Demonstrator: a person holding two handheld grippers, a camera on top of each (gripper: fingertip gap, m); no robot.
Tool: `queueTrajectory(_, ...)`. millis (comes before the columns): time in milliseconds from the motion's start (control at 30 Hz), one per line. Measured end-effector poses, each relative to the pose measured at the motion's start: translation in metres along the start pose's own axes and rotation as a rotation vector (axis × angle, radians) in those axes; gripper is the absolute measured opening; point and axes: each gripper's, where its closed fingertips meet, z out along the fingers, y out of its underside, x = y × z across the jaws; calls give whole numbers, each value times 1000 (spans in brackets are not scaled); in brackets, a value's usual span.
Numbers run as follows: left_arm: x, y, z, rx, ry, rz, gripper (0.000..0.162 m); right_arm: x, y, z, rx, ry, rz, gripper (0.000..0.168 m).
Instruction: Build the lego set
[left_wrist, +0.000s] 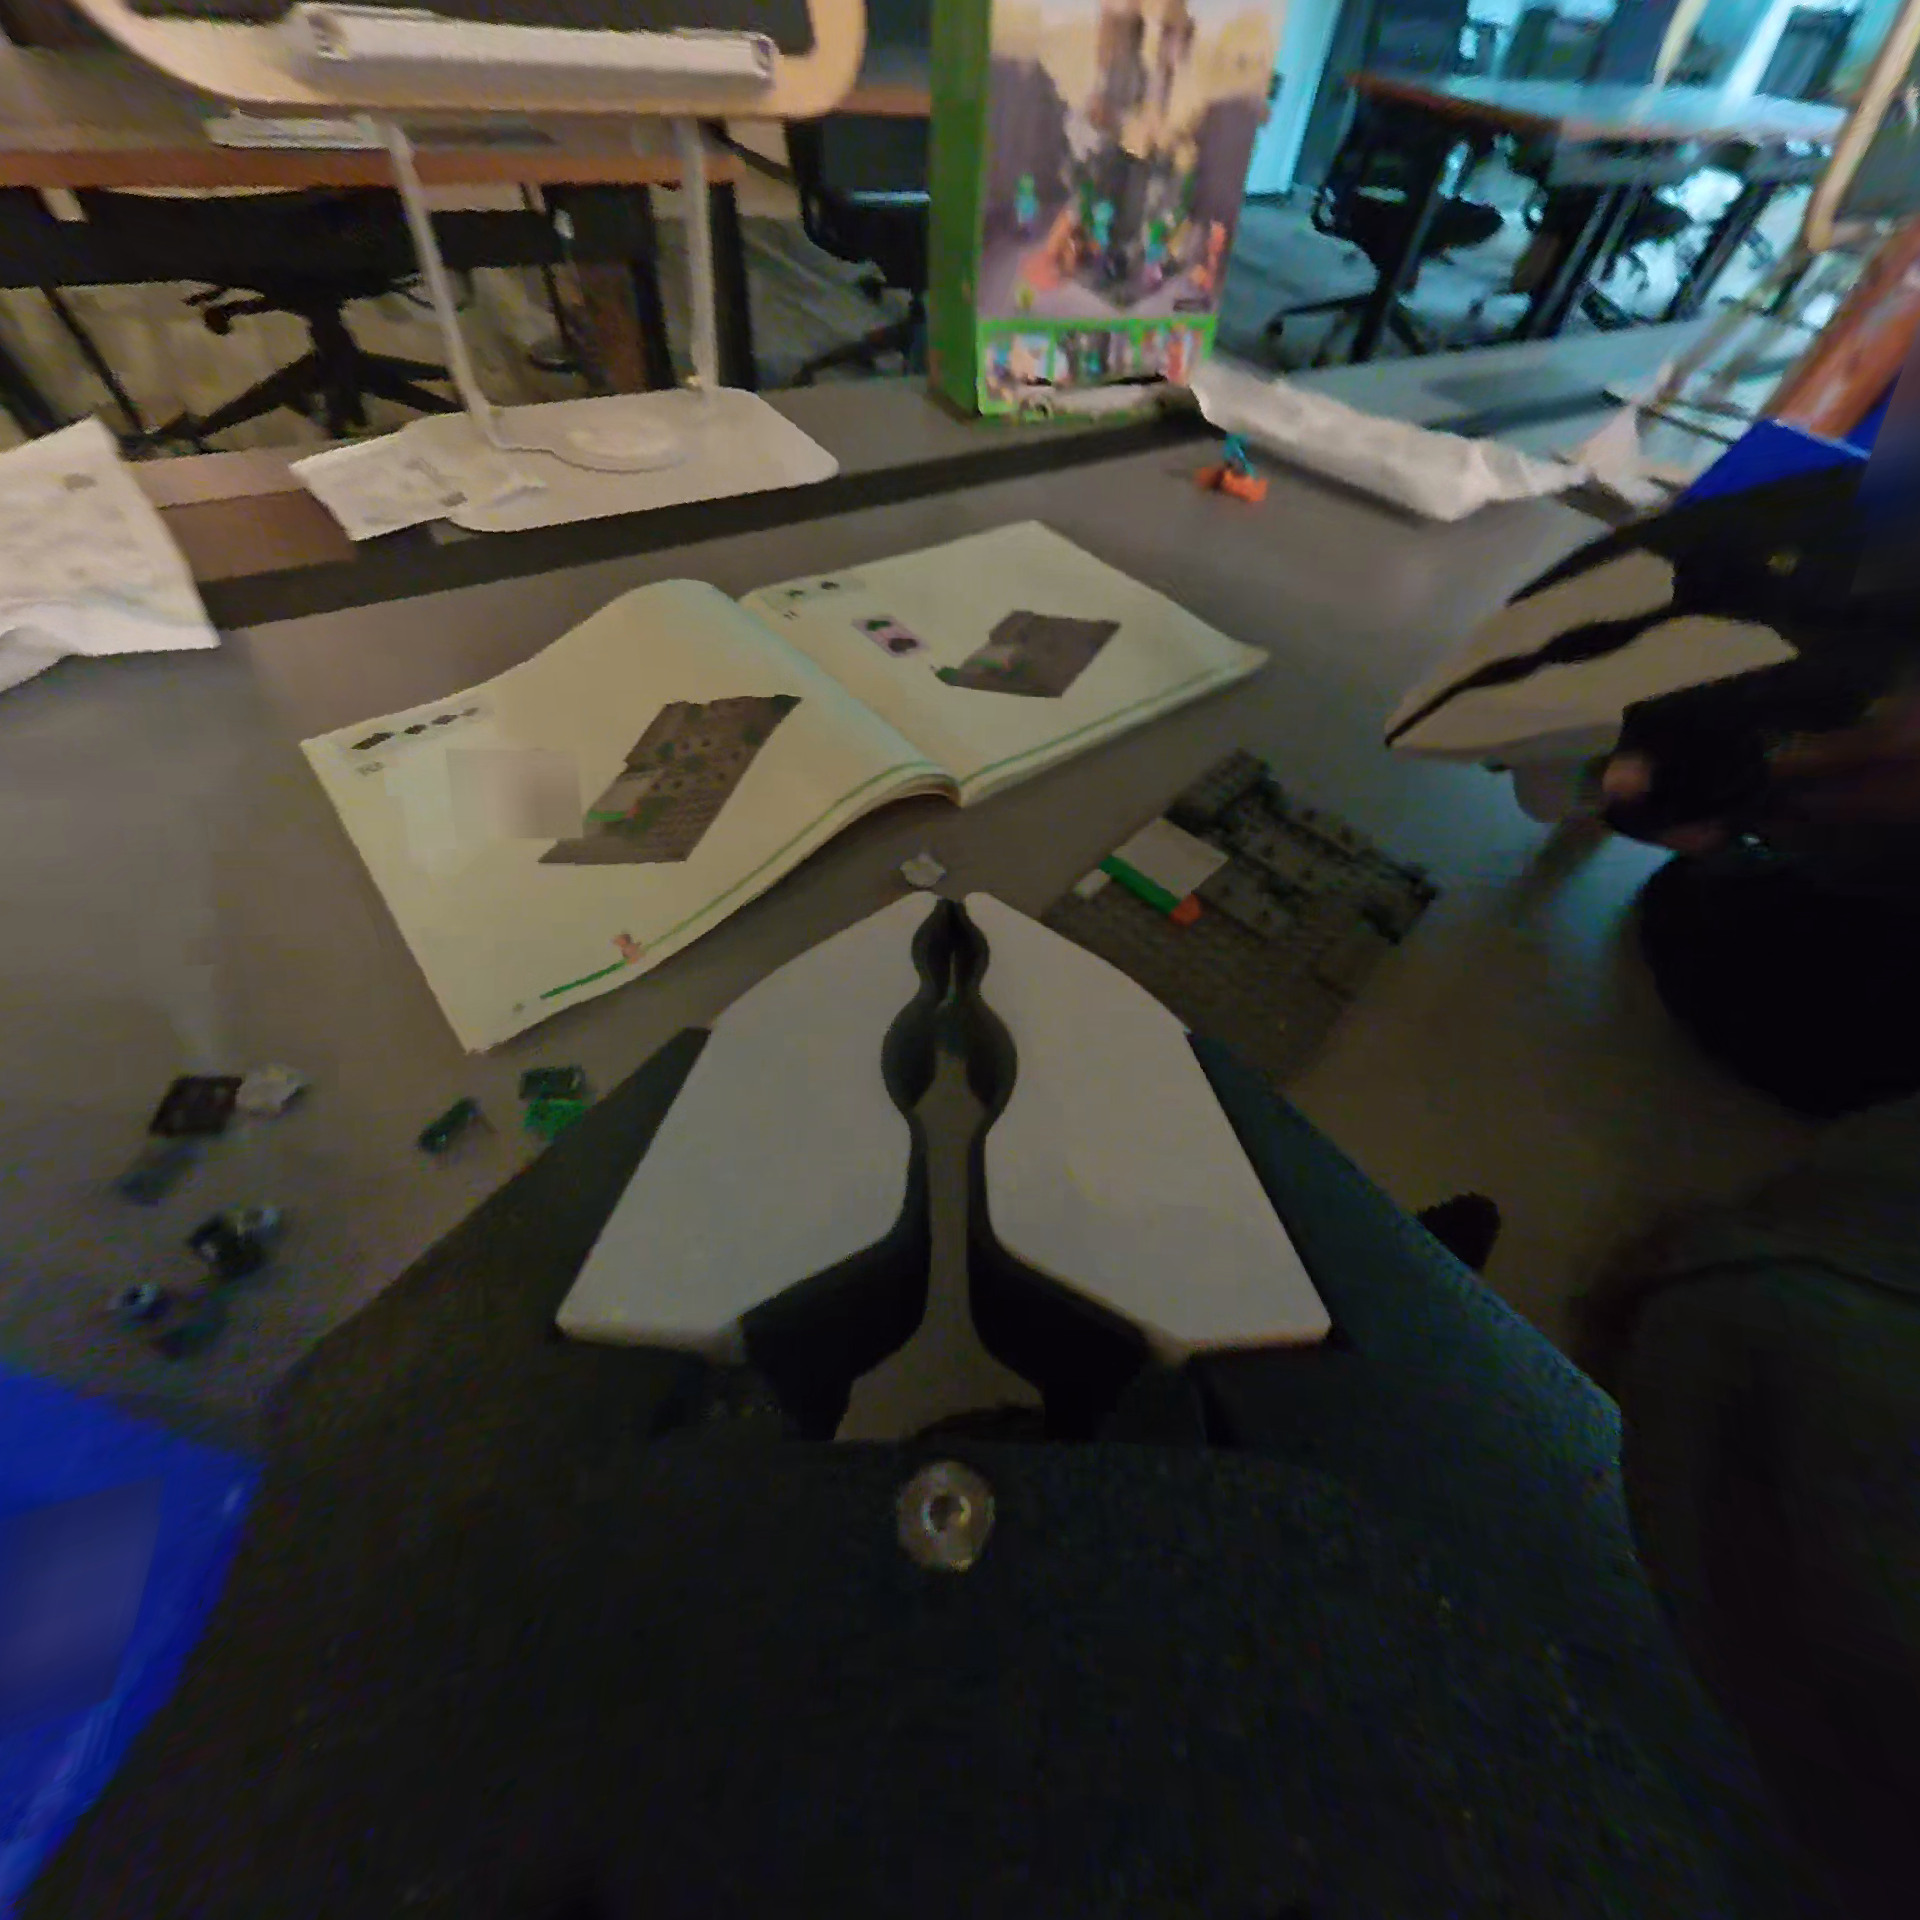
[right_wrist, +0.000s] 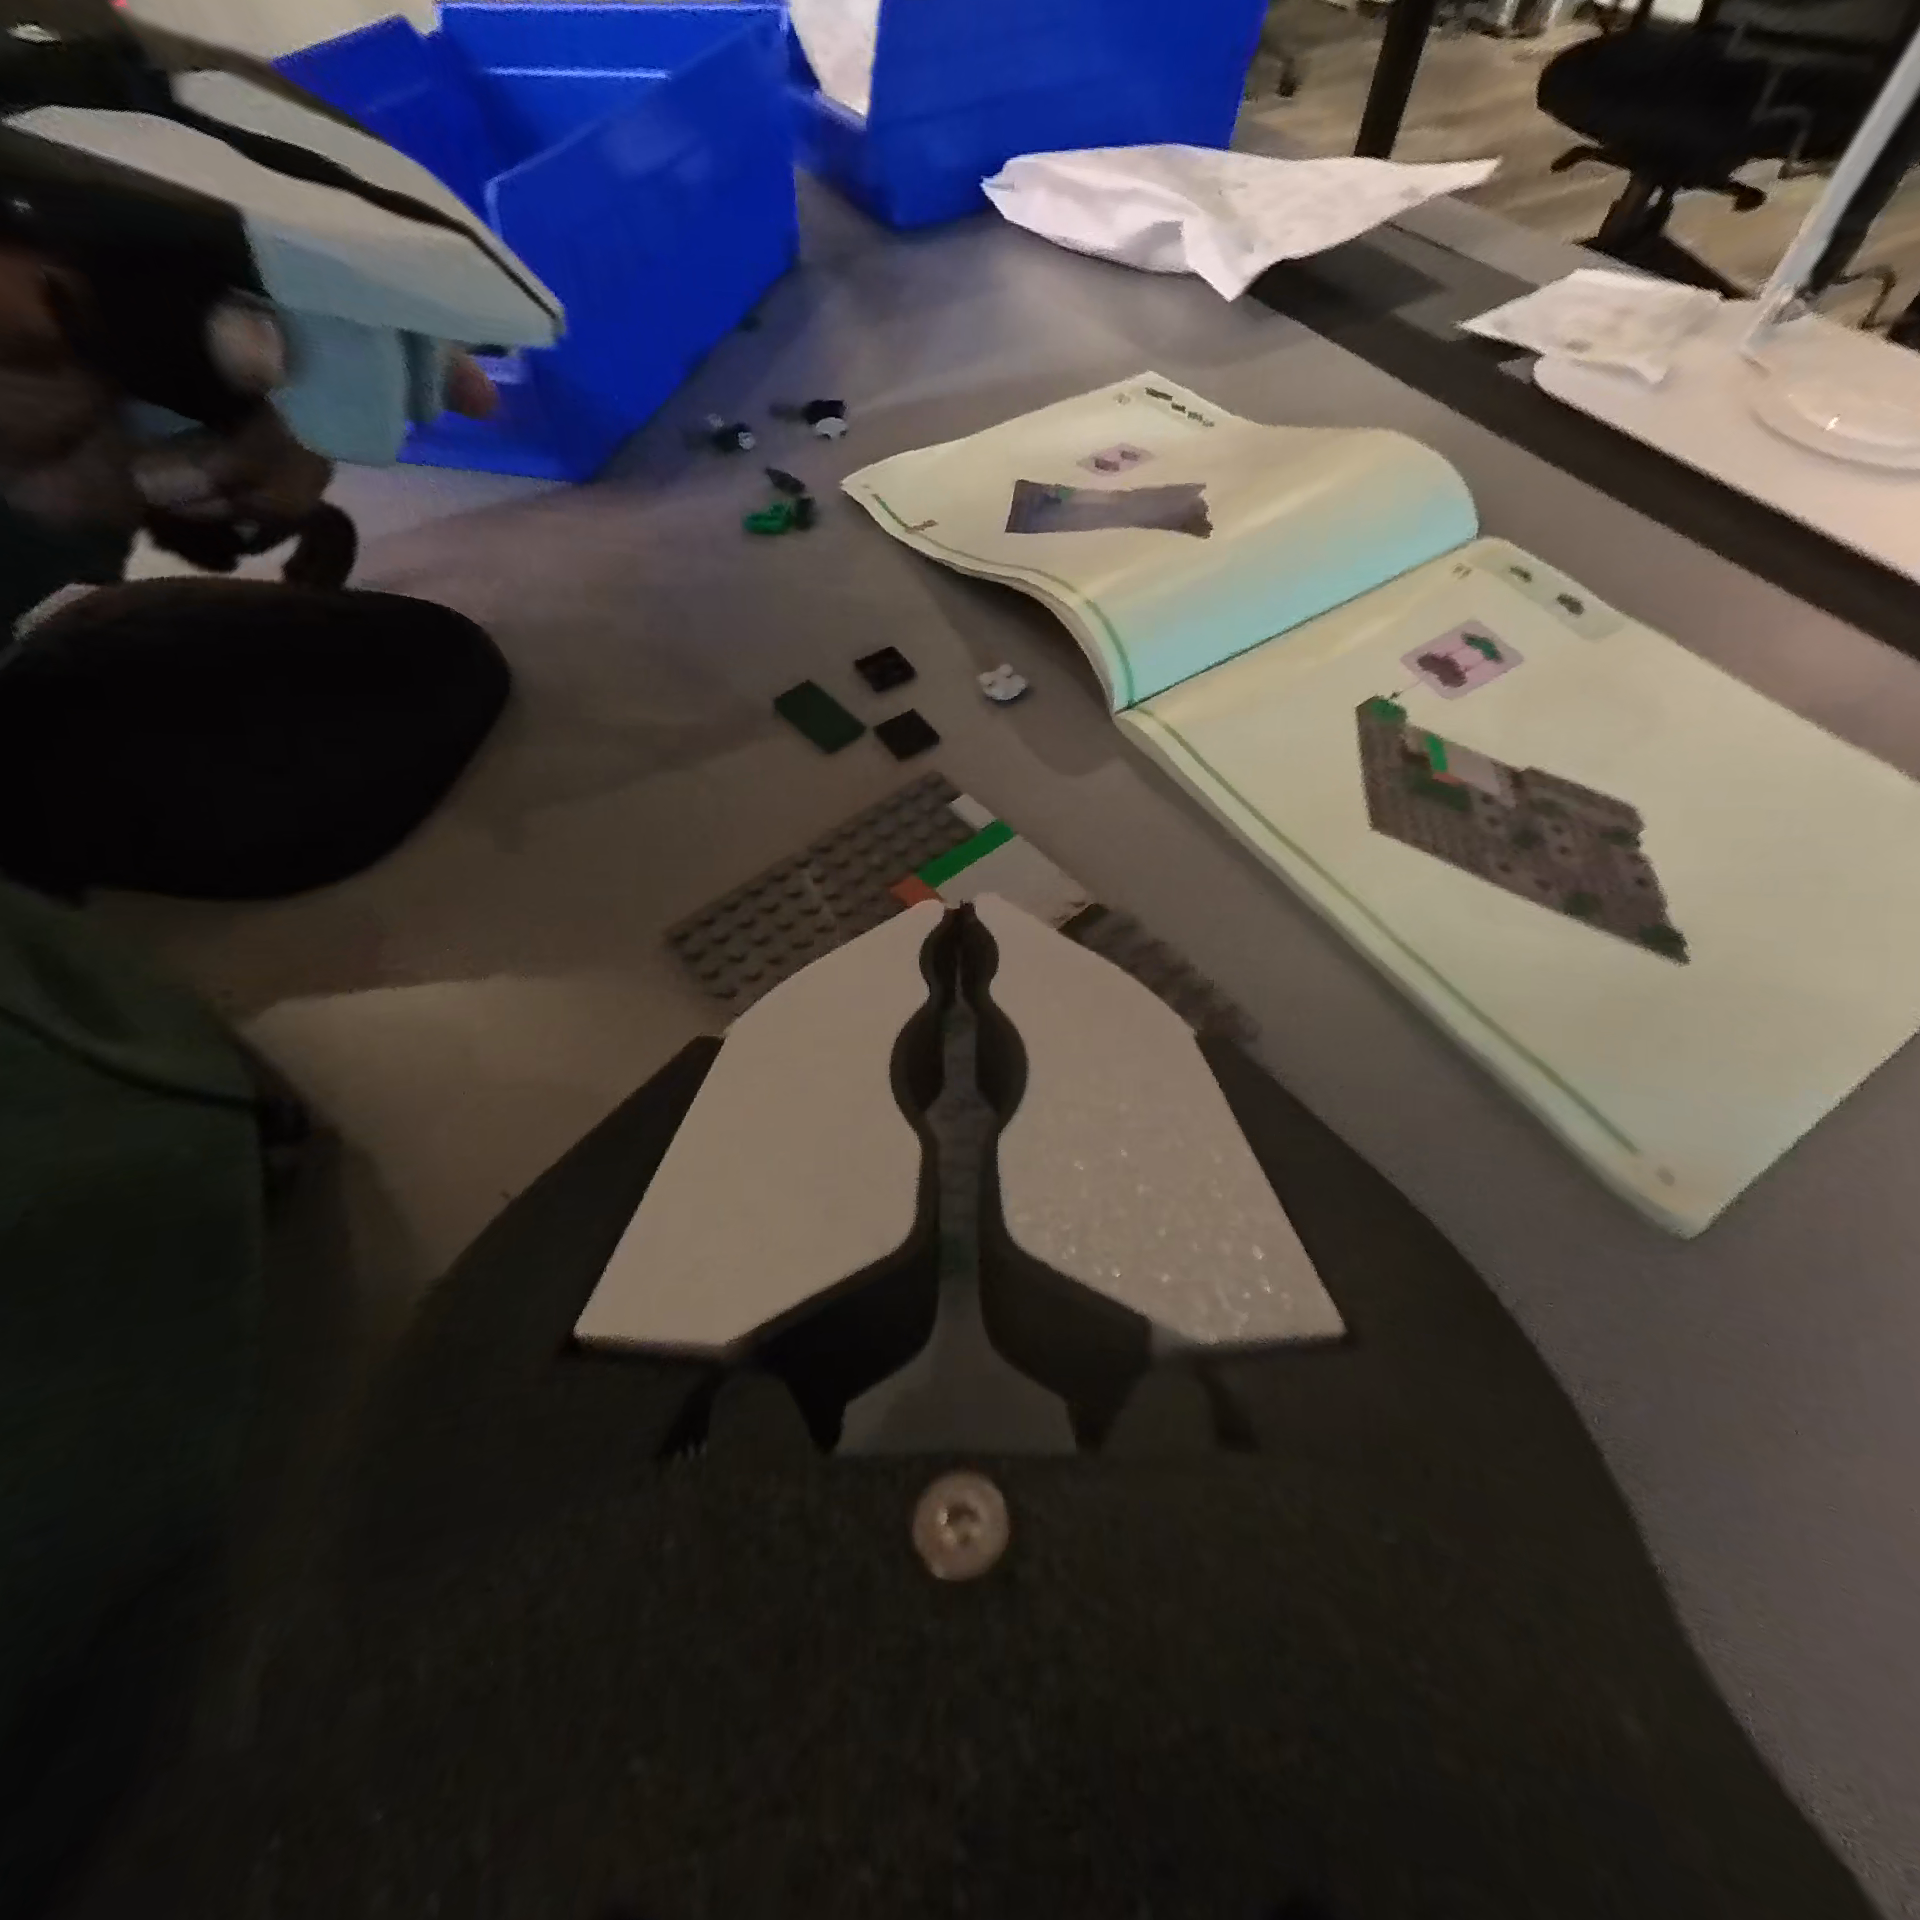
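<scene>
Your grey baseplate (right_wrist: 821, 894) lies flat on the grey table (left_wrist: 1455, 1091), just beside the near edge of the open instruction booklet (left_wrist: 727, 748). On the plate sit a white tile (left_wrist: 1179, 854), a green strip (right_wrist: 968, 850) and a small orange piece (right_wrist: 912, 889), all clustered at the corner nearest the booklet.

Your right gripper (right_wrist: 960, 910) hovers over that corner, tips pinched together with nothing visible between them. Your left gripper (left_wrist: 948, 908) is pressed closed too and empty, its tips above bare table between booklet and plate, right by a small pale piece (left_wrist: 922, 869) at the booklet's near edge.

In the right wrist view, a dark green flat tile (right_wrist: 819, 715) and two small black tiles (right_wrist: 885, 667) lie loose between the plate and the booklet's spine. More scattered bits, green and dark (left_wrist: 551, 1096), sit off the booklet's left corner.

Beyond the booklet stands the set's box (left_wrist: 1101, 208), upright, with a small orange and teal figure (left_wrist: 1234, 473) near it. A white desk lamp (left_wrist: 623, 436) stands beyond the booklet as well, crumpled white paper (right_wrist: 1226, 203) lies off to one side of it, and blue bins (right_wrist: 644, 208) sit past the scattered bits.
</scene>
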Motion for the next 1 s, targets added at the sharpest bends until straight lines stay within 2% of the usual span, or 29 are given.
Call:
queueTrajectory(200, -33, 15, -31, 4, -164, 7, 0, -4, 4, 10, -24, 21, -42, 0)
queueTrajectory(333, -43, 14, -42, 7, -203, 31, 0, -9, 2, 16, -27, -2, -68, 0)
queueTrajectory(367, -45, 15, -45, -3, -223, 58, 9, -10, 1, 17, -28, -6, -76, 0)
queueTrajectory(467, -56, 17, -61, -95, -260, 142, 23, -13, 1, 17, -35, -11, -102, 0)
queueTrajectory(567, -85, 17, -95, -202, -317, 224, 23, -15, 2, 16, -36, -26, -107, 0)
queueTrajectory(633, -111, 37, -113, -391, -332, 256, 27, -15, 2, 15, -30, -34, -108, 0)
queueTrajectory(733, -128, 84, -120, -640, -244, 217, 39, -16, 1, 13, -17, -41, -101, 0)
queueTrajectory(767, -135, 96, -122, -698, -261, 233, 32, -15, 0, 11, -12, -38, -100, 0)
queueTrajectory(833, -136, 107, -119, -714, -261, 247, 26, -15, -2, 8, 5, -26, -94, 0)
queueTrajectory(1000, -147, 107, -123, -716, -278, 231, 26, -17, -3, 5, 27, -30, -67, 0)
